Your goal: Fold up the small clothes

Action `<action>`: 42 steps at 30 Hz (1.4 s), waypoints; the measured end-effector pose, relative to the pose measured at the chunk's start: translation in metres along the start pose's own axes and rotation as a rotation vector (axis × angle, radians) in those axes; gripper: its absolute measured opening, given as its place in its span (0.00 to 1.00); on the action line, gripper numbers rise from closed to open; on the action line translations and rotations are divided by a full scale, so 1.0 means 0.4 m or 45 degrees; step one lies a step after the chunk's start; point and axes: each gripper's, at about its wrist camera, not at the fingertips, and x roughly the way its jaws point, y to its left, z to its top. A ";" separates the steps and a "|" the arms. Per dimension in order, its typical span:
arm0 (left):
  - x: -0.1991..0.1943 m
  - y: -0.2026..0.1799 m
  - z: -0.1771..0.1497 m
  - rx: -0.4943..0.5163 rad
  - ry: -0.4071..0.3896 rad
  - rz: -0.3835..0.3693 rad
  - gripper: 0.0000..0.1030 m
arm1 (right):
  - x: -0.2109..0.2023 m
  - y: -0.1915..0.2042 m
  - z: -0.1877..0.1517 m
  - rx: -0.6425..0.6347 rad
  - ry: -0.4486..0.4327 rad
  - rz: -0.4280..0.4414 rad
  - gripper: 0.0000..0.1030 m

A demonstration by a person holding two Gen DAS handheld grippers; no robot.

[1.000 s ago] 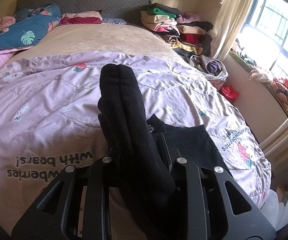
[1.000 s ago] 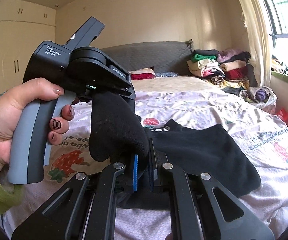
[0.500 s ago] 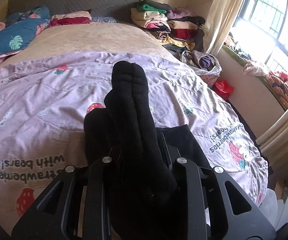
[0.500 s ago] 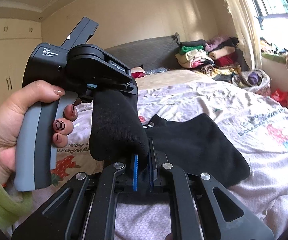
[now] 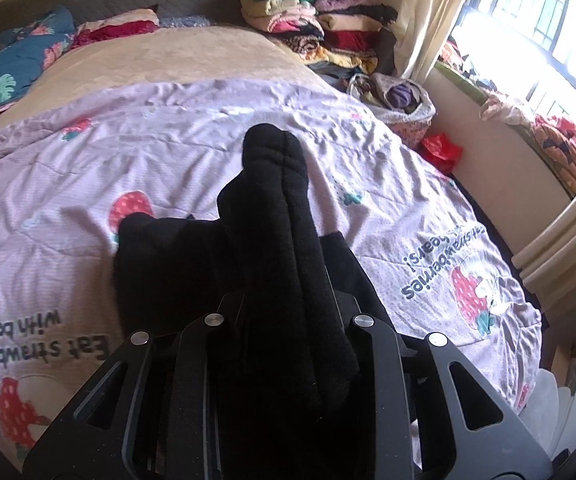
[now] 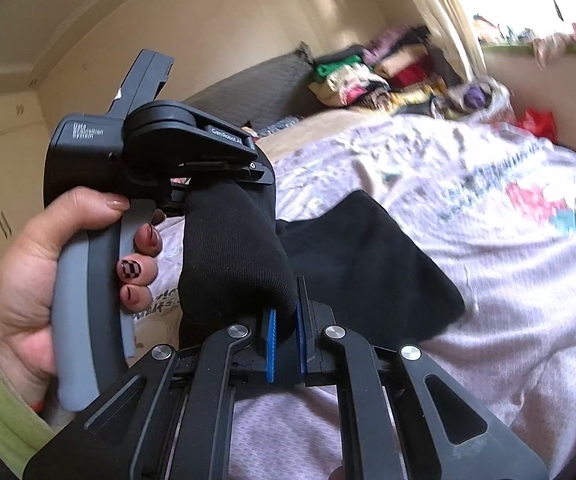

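Black sock (image 6: 231, 256), long axis spanning lower centre to upper left of frame, is clamped endwise by right gripper (image 6: 285, 344) and left gripper (image 6: 223, 168).

- Sock (image 5: 283, 248): black, thick ribbed knit, apparently doubled lengthwise. It is held off the bed and stretched between the two grippers. In the left wrist view its rounded end stands past the jaws, over the cover. In the right wrist view (image 6: 231, 252) its other end is pinched between blue pads.
- Black garment (image 6: 368, 264): flat, dark, lying spread on the pink strawberry-print cover below the sock, one edge reaching toward the bed's near side.
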 end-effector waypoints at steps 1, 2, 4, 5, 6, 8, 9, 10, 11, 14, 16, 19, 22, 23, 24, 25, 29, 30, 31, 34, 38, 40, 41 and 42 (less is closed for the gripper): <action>0.016 -0.009 -0.001 0.005 0.015 0.006 0.18 | 0.006 -0.022 -0.001 0.059 0.021 0.007 0.06; 0.035 -0.018 -0.004 0.010 0.033 0.012 0.18 | 0.009 -0.035 -0.001 0.092 0.034 0.013 0.06; 0.065 -0.032 -0.007 0.023 0.060 0.027 0.19 | 0.020 -0.067 -0.006 0.176 0.066 0.024 0.06; 0.075 -0.037 -0.007 0.027 0.071 0.029 0.20 | 0.025 -0.081 -0.009 0.216 0.082 0.032 0.06; 0.093 -0.046 -0.008 0.036 0.088 0.034 0.23 | 0.030 -0.096 -0.012 0.256 0.097 0.035 0.06; 0.115 -0.056 -0.010 0.046 0.111 0.037 0.25 | 0.037 -0.115 -0.017 0.305 0.120 0.037 0.07; 0.125 -0.060 -0.011 0.049 0.122 0.042 0.28 | 0.039 -0.122 -0.022 0.329 0.131 0.035 0.07; 0.138 -0.064 -0.013 0.049 0.133 0.049 0.31 | 0.042 -0.127 -0.024 0.349 0.141 0.035 0.08; 0.147 -0.066 -0.014 0.046 0.142 0.051 0.36 | 0.046 -0.136 -0.025 0.376 0.150 0.043 0.09; 0.179 -0.074 -0.018 0.048 0.170 0.062 0.50 | 0.051 -0.172 -0.036 0.476 0.178 0.047 0.17; 0.186 -0.080 -0.017 0.051 0.176 0.060 0.59 | 0.053 -0.190 -0.041 0.533 0.190 0.078 0.17; 0.185 -0.083 -0.011 0.039 0.175 0.033 0.73 | 0.049 -0.193 -0.040 0.545 0.193 0.077 0.18; 0.172 -0.073 -0.002 0.006 0.159 -0.002 0.79 | 0.038 -0.188 -0.034 0.540 0.192 0.071 0.23; 0.163 -0.067 0.003 -0.003 0.144 -0.013 0.80 | 0.031 -0.186 -0.030 0.532 0.190 0.057 0.25; 0.142 -0.054 0.009 -0.019 0.115 -0.023 0.80 | 0.023 -0.184 -0.024 0.521 0.182 0.043 0.27; 0.120 -0.039 0.015 -0.035 0.084 -0.023 0.80 | 0.013 -0.182 -0.018 0.505 0.167 0.026 0.32; 0.005 0.057 0.020 -0.092 -0.065 -0.009 0.84 | -0.037 -0.171 0.029 0.400 0.066 -0.070 0.56; -0.013 0.075 0.015 -0.088 -0.084 0.009 0.84 | -0.040 -0.170 0.039 0.374 0.051 -0.087 0.57; -0.032 0.097 0.006 -0.082 -0.103 0.043 0.84 | -0.041 -0.165 0.059 0.332 0.043 -0.093 0.60; -0.056 0.160 -0.049 -0.080 -0.097 0.117 0.84 | -0.002 -0.167 0.133 0.285 0.083 -0.044 0.66; -0.046 0.199 -0.134 -0.074 -0.047 0.141 0.84 | 0.115 -0.151 0.233 0.128 0.268 -0.057 0.67; -0.040 0.202 -0.159 -0.065 -0.038 0.144 0.84 | 0.182 -0.135 0.266 0.019 0.345 -0.143 0.67; -0.039 0.197 -0.172 -0.064 -0.039 0.139 0.84 | 0.224 -0.131 0.280 -0.012 0.397 -0.163 0.67; -0.042 0.194 -0.179 -0.067 -0.045 0.129 0.84 | 0.262 -0.130 0.286 -0.029 0.451 -0.195 0.67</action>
